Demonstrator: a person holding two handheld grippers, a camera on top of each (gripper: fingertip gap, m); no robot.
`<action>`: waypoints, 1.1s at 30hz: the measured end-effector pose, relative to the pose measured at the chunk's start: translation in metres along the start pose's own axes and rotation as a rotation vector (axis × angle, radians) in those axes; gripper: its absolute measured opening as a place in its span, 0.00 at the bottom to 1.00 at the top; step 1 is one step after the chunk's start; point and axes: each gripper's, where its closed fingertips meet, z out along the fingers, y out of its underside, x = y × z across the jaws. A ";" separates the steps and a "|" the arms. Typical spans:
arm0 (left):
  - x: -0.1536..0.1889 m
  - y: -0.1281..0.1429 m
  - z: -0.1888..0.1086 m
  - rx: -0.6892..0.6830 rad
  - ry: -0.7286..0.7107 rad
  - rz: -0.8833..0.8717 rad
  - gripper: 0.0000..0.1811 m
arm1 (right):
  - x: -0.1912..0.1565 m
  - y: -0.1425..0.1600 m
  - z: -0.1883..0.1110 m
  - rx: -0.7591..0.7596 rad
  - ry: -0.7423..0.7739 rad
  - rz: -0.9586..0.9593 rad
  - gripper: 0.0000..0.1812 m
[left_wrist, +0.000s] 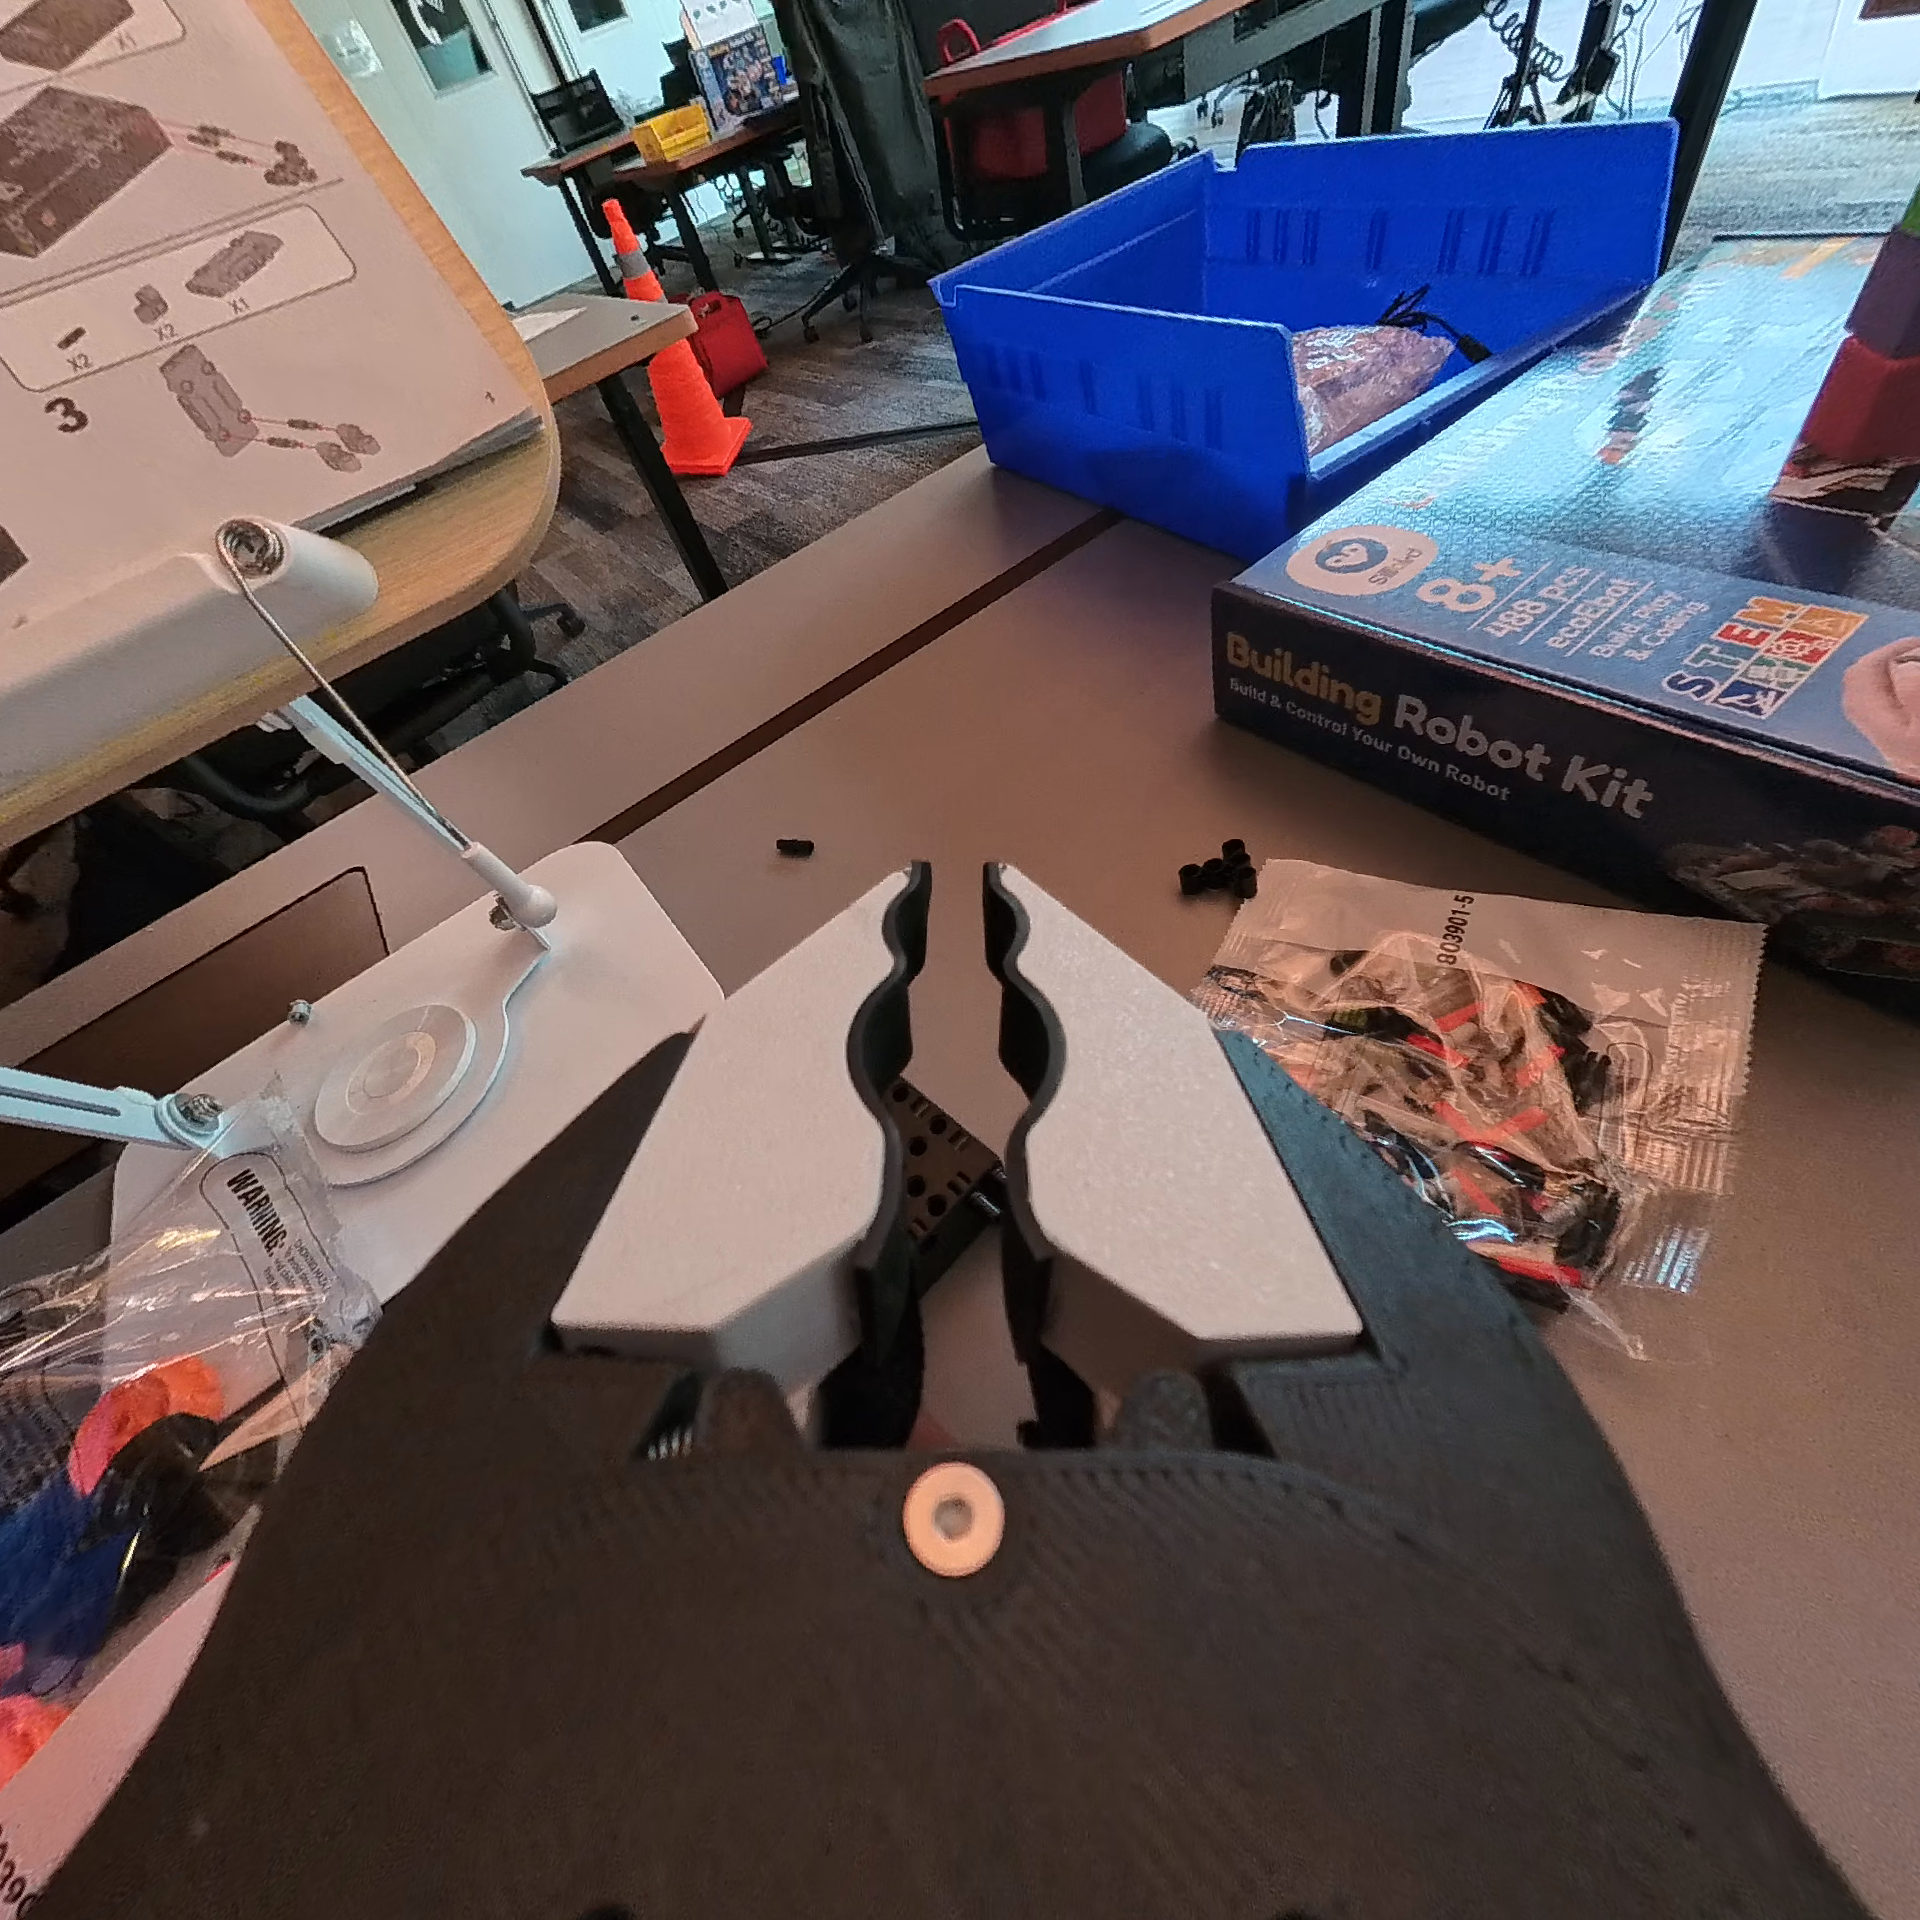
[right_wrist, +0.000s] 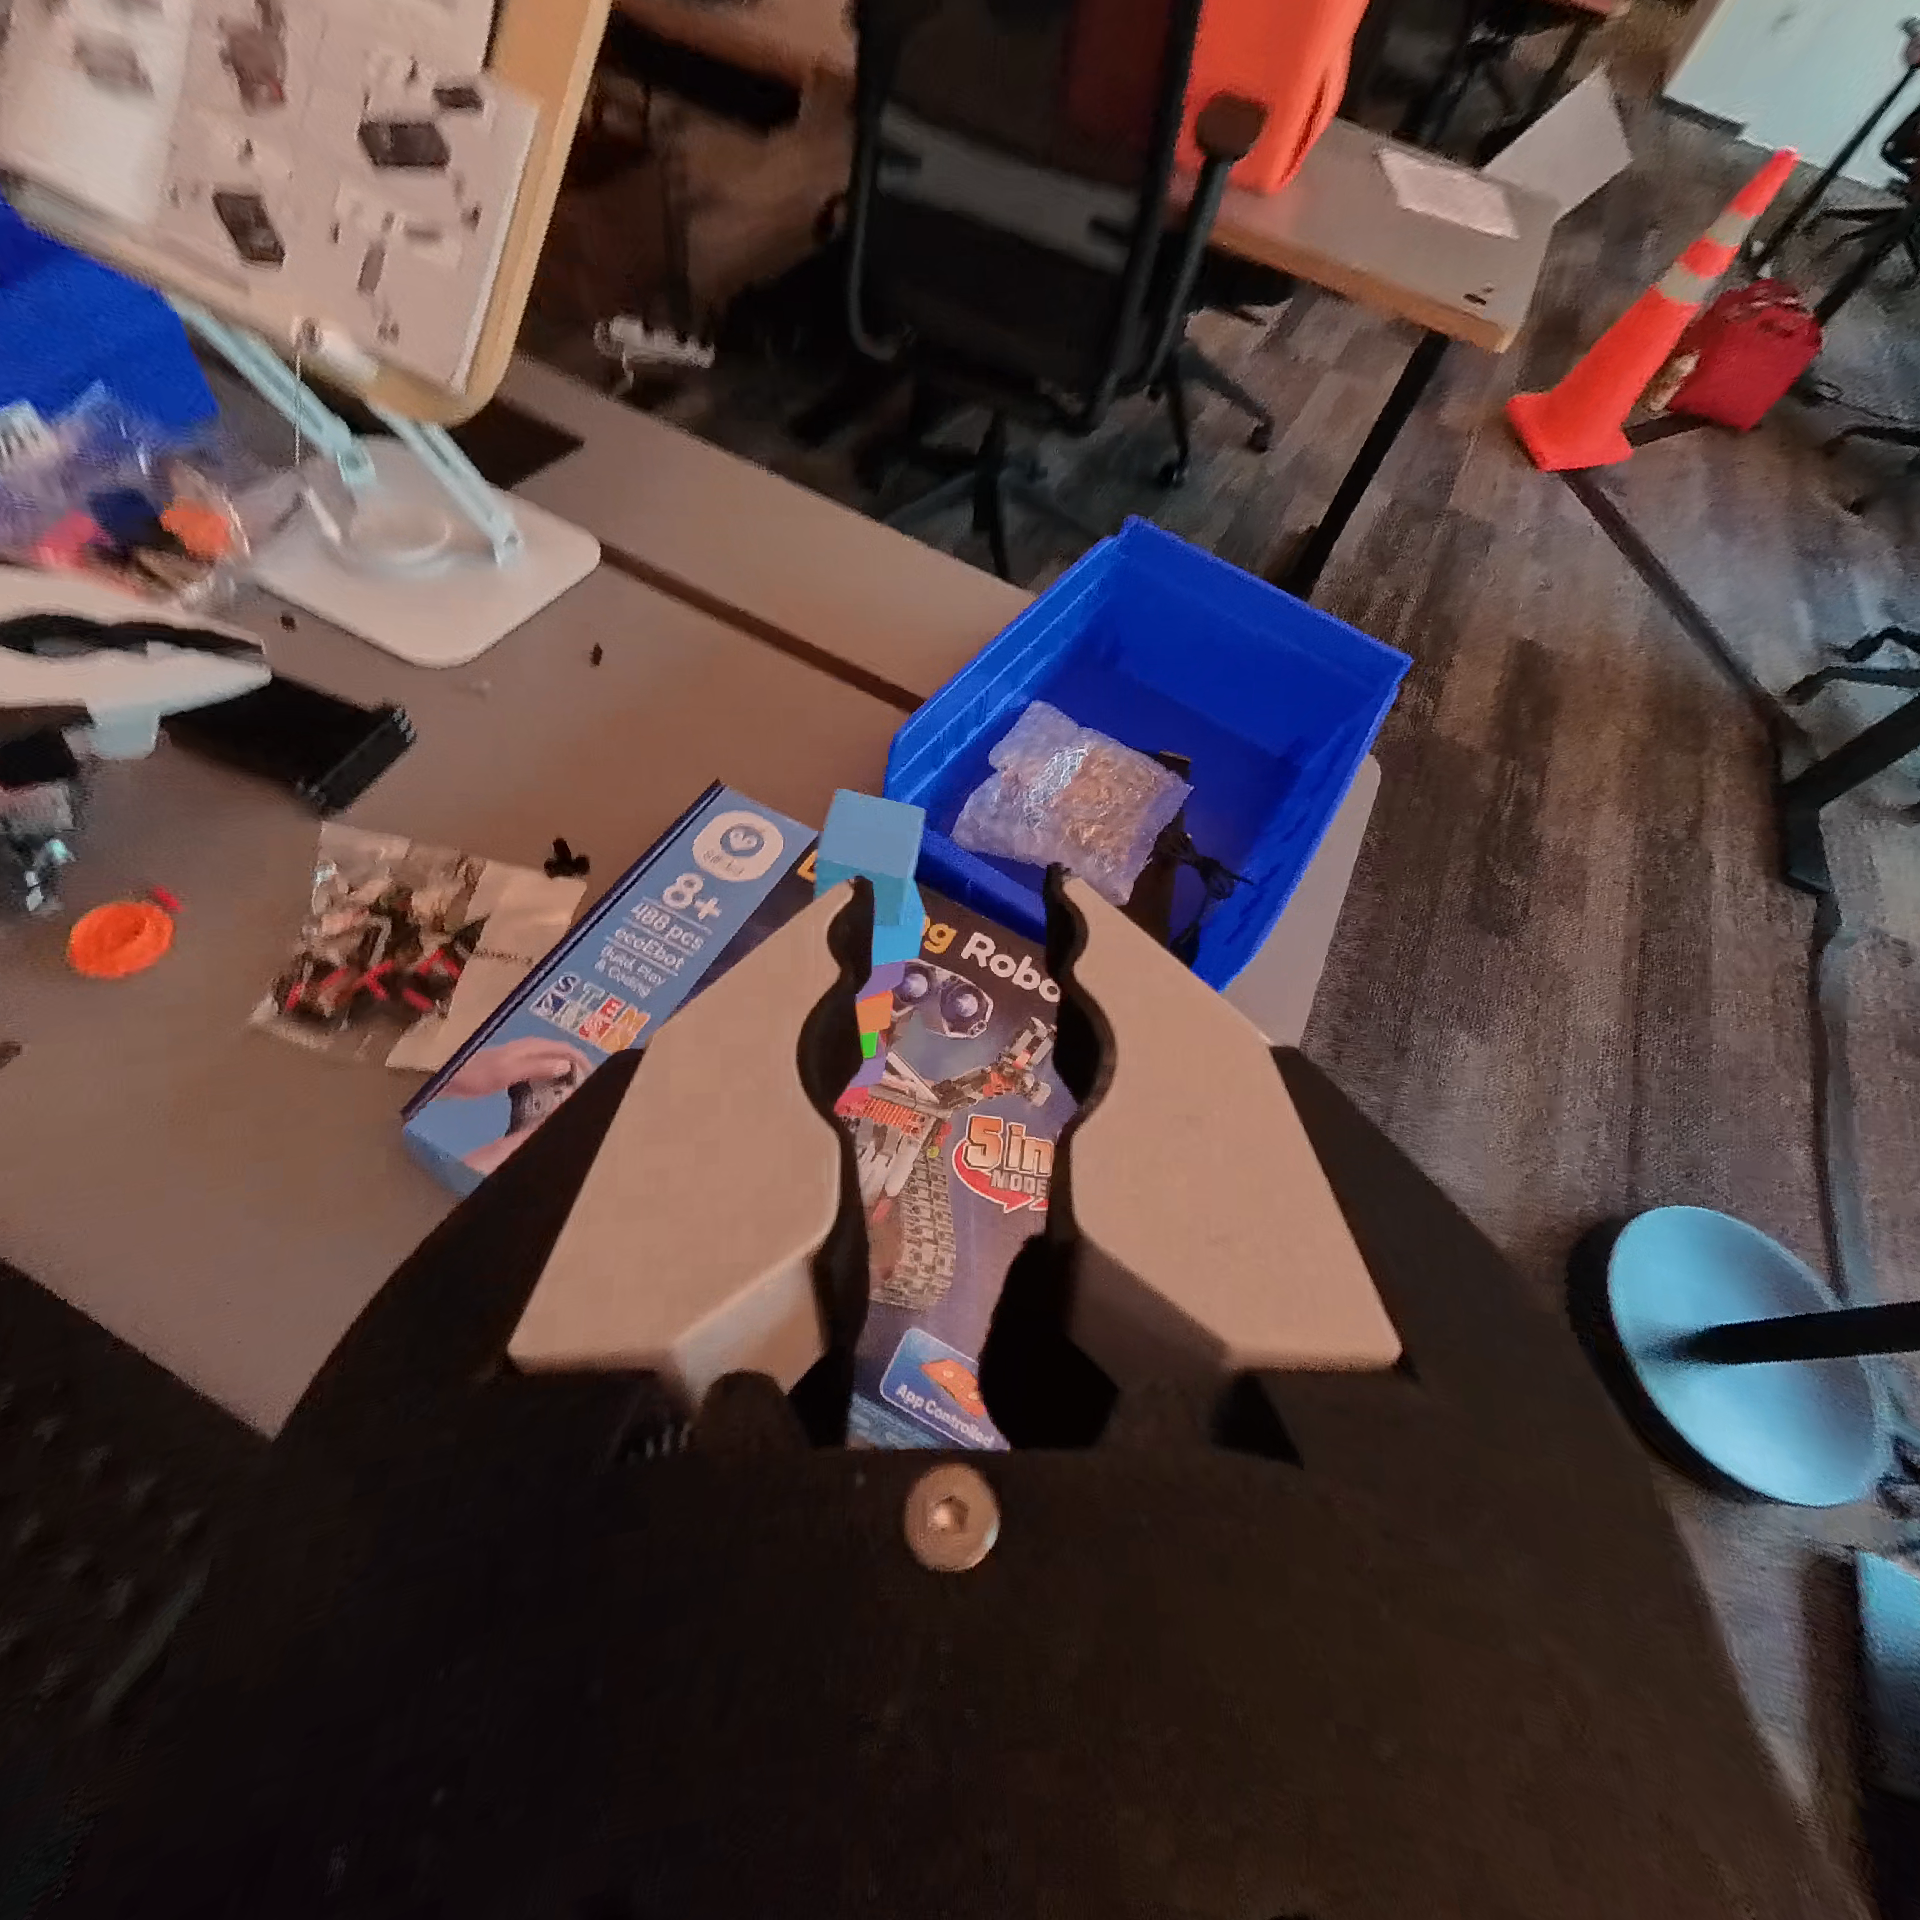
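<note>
The left claw (left_wrist: 956, 873) is closing narrowly on a black perforated block (left_wrist: 940, 1153), which is sitting deep between its fingers, near their roots, low over the grey surface (left_wrist: 935, 727). The block is looking like stiff, light moulded plastic; its flat, hole-studded faces are offering the firmest hold, and smooth sides could be letting it slip. A clear bag (left_wrist: 1486, 1091) of small black and red parts is lying just right of the claw, with loose black pins (left_wrist: 1218, 864) near its far corner. A white stand (left_wrist: 582, 935) is carrying an instruction sheet at left. The kit box (left_wrist: 1558, 623) and a blue bin (left_wrist: 1122, 343) are lying farther off to the right.

The right claw (right_wrist: 951, 883) is hanging open and empty above the kit box (right_wrist: 644, 935), well apart from the block. A blue cube (right_wrist: 871, 836) is topping a small stack on the box, showing by the left fingertip. Beyond it, the bin (right_wrist: 1299, 665) is holding a bubble-wrap bundle (right_wrist: 1070, 810).
</note>
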 end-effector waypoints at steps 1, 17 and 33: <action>0.000 0.001 0.000 -0.001 0.000 -0.003 0.05 | 0.005 0.006 -0.001 0.023 0.002 0.038 0.15; -0.004 0.007 0.005 -0.019 -0.007 -0.012 0.05 | 0.015 0.153 0.117 -0.281 0.032 0.174 0.00; -0.005 0.006 0.004 -0.016 -0.007 -0.012 0.05 | -0.038 0.132 0.151 -0.261 -0.044 0.143 0.00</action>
